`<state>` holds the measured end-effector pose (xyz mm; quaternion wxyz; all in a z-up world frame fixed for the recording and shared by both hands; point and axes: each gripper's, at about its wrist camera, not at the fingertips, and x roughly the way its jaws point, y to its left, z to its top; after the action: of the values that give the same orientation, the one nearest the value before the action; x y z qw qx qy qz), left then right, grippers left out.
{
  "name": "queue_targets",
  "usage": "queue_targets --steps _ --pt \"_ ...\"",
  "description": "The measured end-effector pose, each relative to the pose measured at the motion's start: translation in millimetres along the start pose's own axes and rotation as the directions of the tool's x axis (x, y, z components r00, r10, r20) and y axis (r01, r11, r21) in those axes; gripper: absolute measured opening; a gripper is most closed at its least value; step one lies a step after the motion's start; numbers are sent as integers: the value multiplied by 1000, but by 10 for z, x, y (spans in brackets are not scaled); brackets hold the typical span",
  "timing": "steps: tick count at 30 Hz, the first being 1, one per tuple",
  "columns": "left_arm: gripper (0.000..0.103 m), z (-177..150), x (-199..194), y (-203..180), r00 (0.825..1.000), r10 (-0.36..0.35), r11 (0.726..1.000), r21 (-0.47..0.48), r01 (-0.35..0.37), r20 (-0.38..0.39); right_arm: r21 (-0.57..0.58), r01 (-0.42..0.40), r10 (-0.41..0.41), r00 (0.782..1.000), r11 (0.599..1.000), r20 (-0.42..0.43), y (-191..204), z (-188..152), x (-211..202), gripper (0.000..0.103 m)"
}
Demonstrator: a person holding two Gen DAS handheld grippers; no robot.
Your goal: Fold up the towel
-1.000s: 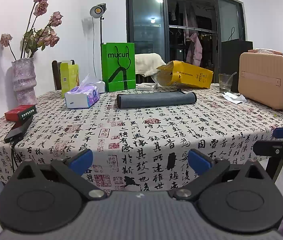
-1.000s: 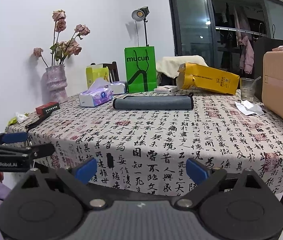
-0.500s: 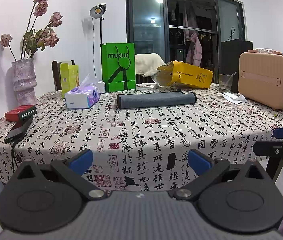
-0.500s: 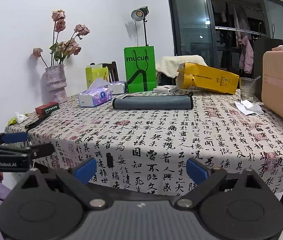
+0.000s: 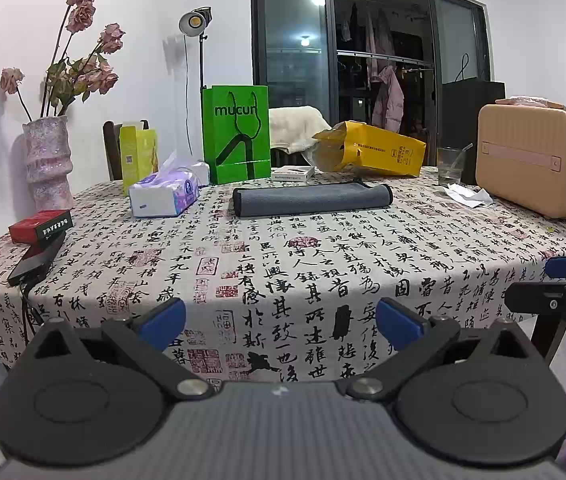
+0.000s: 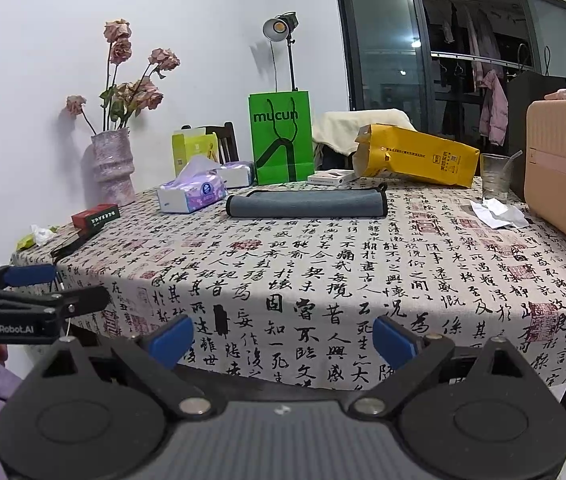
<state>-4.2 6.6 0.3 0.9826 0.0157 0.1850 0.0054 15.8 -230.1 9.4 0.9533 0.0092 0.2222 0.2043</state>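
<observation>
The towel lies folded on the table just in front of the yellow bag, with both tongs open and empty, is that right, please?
Not quite: the towel lies in front of the green bag, as the left wrist view shows; the yellow bag is further right. Both tongs, left and right, are open and empty.

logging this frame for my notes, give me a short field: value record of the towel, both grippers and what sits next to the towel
towel: grey towel, folded into a long strip, flat on the tablecloth, far side
left gripper: open, empty, short of the table edge
right gripper: open, empty, short of the table edge
left of towel: tissue pack
behind towel: green bag, yellow bag
contact with towel: none
</observation>
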Motion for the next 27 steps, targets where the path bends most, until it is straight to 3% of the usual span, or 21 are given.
queue_targets --steps 27 --pt "103 3 2 -7 1000 2 1000 2 -2 3 -3 3 -3 1000 1000 3 -21 2 -10 97"
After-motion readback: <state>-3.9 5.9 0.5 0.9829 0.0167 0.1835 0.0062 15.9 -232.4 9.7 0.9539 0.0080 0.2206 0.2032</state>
